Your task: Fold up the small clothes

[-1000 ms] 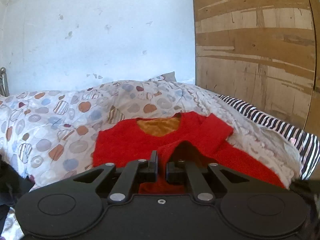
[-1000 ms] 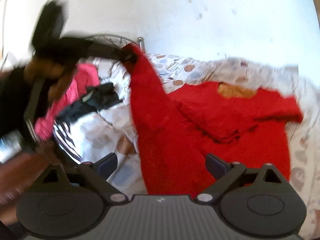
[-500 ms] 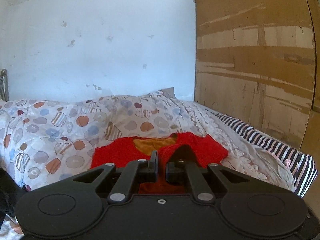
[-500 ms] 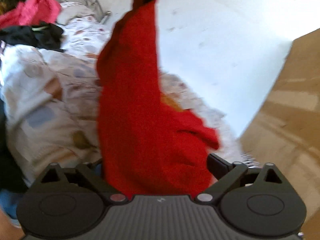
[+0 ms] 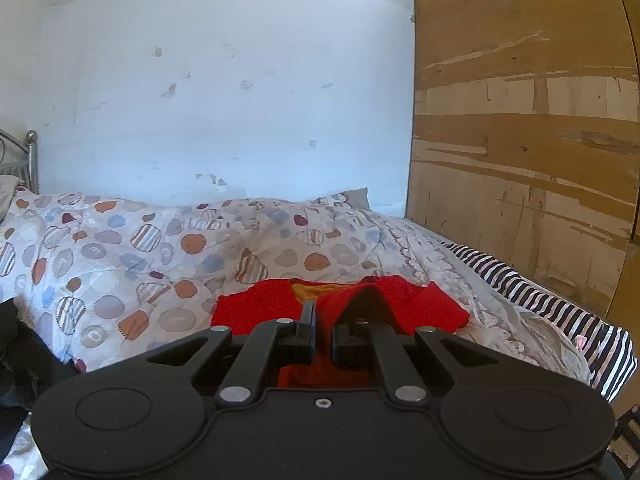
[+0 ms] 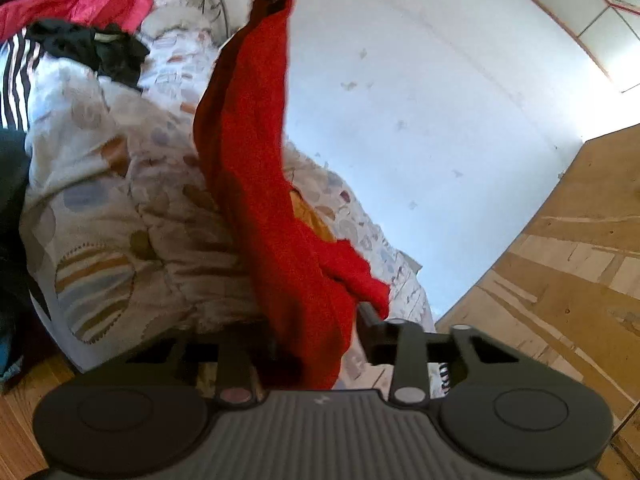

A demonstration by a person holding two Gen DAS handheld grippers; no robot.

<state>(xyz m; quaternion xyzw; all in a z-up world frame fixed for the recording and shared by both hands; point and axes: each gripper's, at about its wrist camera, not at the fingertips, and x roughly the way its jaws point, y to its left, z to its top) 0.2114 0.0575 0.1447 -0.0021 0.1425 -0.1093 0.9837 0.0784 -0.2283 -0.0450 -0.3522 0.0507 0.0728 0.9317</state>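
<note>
Two grippers held one red sweater (image 6: 248, 152). The left gripper (image 5: 322, 338), jaws nearly closed, pinched fabric and lifted it above the quilt (image 5: 120, 248). The right gripper (image 6: 320, 344) gripped the lower hem between narrowed jaws. Likely risk: uneven pull — loose knit could slip from either pinch, dropping the fold crooked.
</note>
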